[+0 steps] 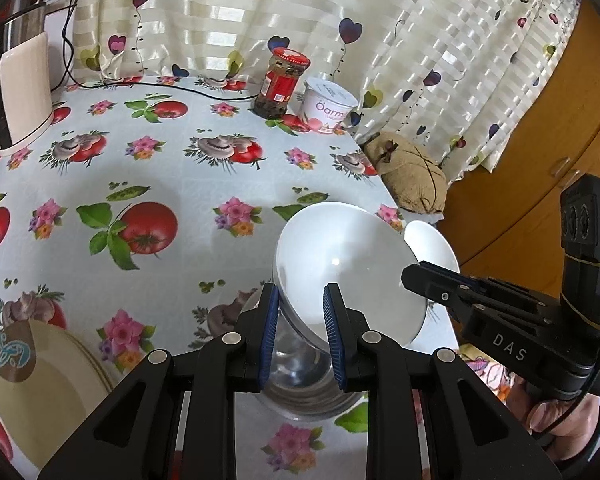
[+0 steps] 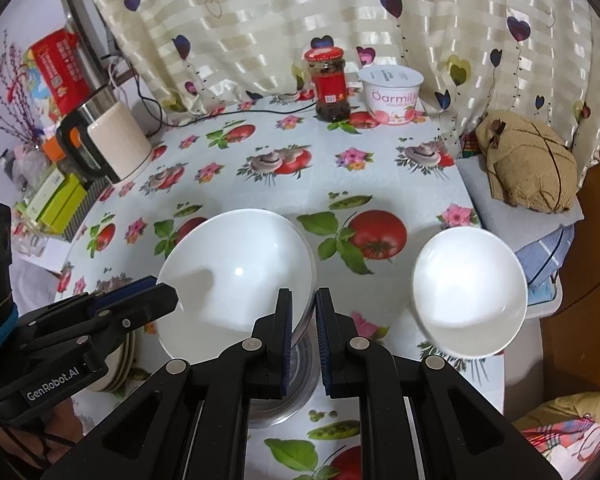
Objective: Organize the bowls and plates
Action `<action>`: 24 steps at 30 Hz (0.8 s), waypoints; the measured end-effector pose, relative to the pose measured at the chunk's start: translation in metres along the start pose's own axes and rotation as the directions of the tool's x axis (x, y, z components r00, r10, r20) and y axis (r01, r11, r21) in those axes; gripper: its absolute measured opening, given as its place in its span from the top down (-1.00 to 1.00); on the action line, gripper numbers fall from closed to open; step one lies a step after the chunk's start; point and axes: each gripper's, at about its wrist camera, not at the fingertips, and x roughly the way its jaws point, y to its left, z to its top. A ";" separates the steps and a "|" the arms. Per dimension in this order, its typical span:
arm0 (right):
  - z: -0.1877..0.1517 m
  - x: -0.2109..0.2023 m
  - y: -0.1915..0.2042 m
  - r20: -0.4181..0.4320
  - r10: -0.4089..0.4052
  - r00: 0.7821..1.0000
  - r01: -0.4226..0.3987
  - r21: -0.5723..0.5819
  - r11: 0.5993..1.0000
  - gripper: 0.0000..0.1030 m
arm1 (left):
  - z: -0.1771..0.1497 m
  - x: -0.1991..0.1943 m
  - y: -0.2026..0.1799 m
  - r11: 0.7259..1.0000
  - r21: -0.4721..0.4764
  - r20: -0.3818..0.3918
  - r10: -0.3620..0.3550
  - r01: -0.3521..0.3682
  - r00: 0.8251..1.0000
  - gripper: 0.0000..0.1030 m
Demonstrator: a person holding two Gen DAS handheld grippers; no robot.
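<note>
The surface (image 2: 300, 168) wears a pale cloth printed with red tomatoes, green leaves, pea pods, grey mushrooms and small pink flowers. The large bowl (image 2: 236, 276) is plain glossy white, and so is the smaller bowl (image 2: 470, 292). Under the large one sits a silvery metal bowl (image 1: 304, 384). The plates (image 1: 52, 384) are cream with a teal and brown motif (only partly visible). The curtain (image 2: 300, 20) is cream with satin stripes and heart shapes in navy, purple and yellow-green. The jar (image 2: 330, 80) has a red lid and red label over dark contents. The tub (image 2: 392, 94) is white with pink. The kettle (image 2: 120, 140) is cream with a black handle. Both tools are black, their fingers (image 1: 332, 320) lined in blue.
</note>
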 end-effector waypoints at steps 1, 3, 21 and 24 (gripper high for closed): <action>-0.001 0.001 0.001 -0.002 0.001 1.000 -0.001 -0.001 1.000 0.77 | -0.002 0.000 0.001 1.000 0.000 -0.002 0.002 -0.002 1.000 0.53; -0.005 0.003 0.002 -0.011 0.005 1.000 -0.005 -0.001 1.000 0.77 | -0.005 0.000 0.003 1.000 -0.001 -0.007 0.006 -0.006 1.000 0.53; -0.025 0.031 0.000 -0.082 0.037 0.996 -0.037 0.006 0.999 0.73 | -0.022 0.019 0.017 0.999 -0.016 -0.070 0.029 -0.030 0.997 0.53; -0.026 0.032 -0.001 -0.089 0.041 0.995 -0.041 0.008 0.999 0.72 | -0.024 0.021 0.018 1.000 -0.019 -0.079 0.024 -0.025 0.997 0.53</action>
